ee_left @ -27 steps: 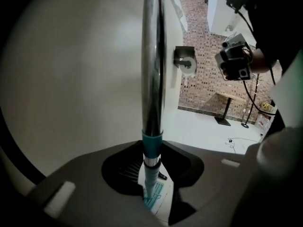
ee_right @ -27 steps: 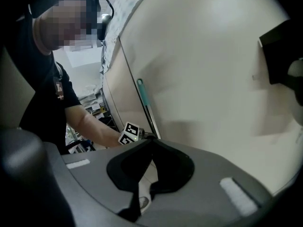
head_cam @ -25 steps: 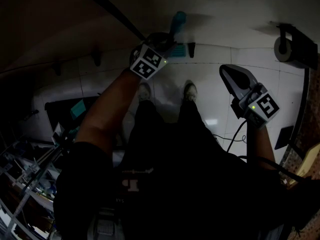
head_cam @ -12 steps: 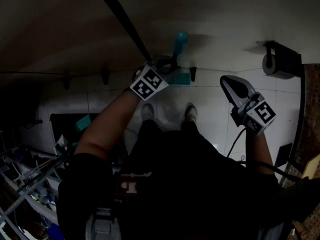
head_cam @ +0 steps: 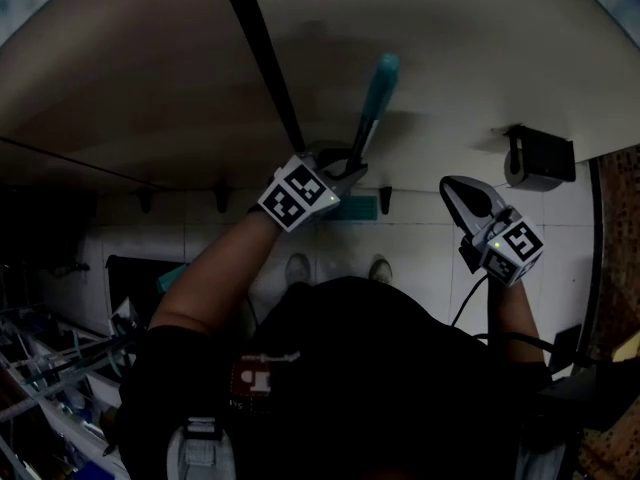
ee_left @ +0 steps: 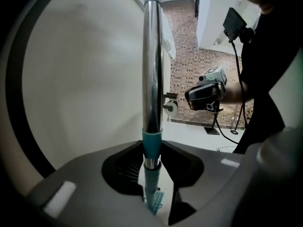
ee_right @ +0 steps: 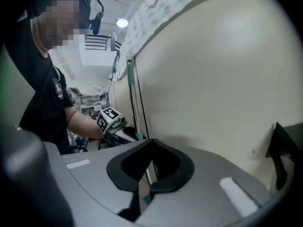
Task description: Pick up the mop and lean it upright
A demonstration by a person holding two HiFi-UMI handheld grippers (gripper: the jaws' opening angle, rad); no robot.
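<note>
Wall (head_cam: pixel 450 58) comes first: it is big, pale and smooth, and it fills the top of the head view. White floor (head_cam: pixel 430 238) tiles lie below it, by the person's feet.

Next is the mop (ee_left: pixel 152 79). Its shiny pole stands almost straight up in front of the wall, with the blue-green grip on top and the mop head down near the floor. I cannot tell if the pole touches the wall yet.

Then the left gripper (ee_left: pixel 151 161). Its jaws squeeze the pole from both sides, just under a blue-green ring. The right gripper (head_cam: pixel 458 188) is off to the side with its jaws closed and nothing in them.

Smallest is the paper roll (head_cam: pixel 535 163) on the wall.

I think the leaning is not done. The pole is slick and only one gripper holds it, so it could slip or swing. If it is let go too straight, it could tip back. If it leans too far, the head could slide on the smooth tiles.
</note>
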